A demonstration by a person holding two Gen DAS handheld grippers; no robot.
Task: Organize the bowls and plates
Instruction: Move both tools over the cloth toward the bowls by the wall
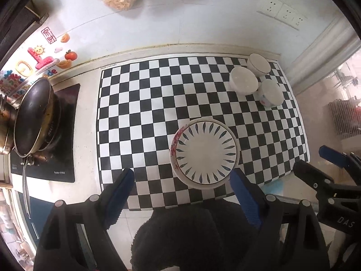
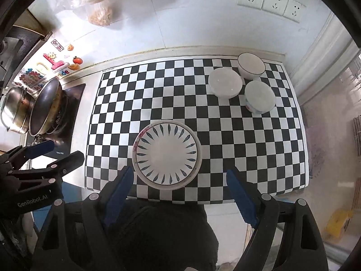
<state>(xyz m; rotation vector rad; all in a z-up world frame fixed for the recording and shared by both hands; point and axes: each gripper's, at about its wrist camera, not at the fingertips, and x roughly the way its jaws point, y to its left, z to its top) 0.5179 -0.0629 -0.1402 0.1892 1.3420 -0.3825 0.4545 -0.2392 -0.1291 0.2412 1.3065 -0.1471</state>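
On the checkered mat [image 2: 158, 85], both grippers hang above the near edge, jaws wide and empty. Below the left gripper [image 1: 182, 178] and the right gripper [image 2: 178, 178], the white leaf-patterned plate stack [image 2: 167, 154] lies between them. Farther right, three white ceramic bowls [image 2: 225, 82] cluster in the far corner, probably nearer the right hand.

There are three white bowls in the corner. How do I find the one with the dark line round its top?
Look at the checkered mat, then its far right corner under the wall sockets, where three bowls huddle. The dark-rimmed bowl sits farthest back, nearest the wall. The plain white bowl and the patterned-side bowl lack that thin dark rim line.
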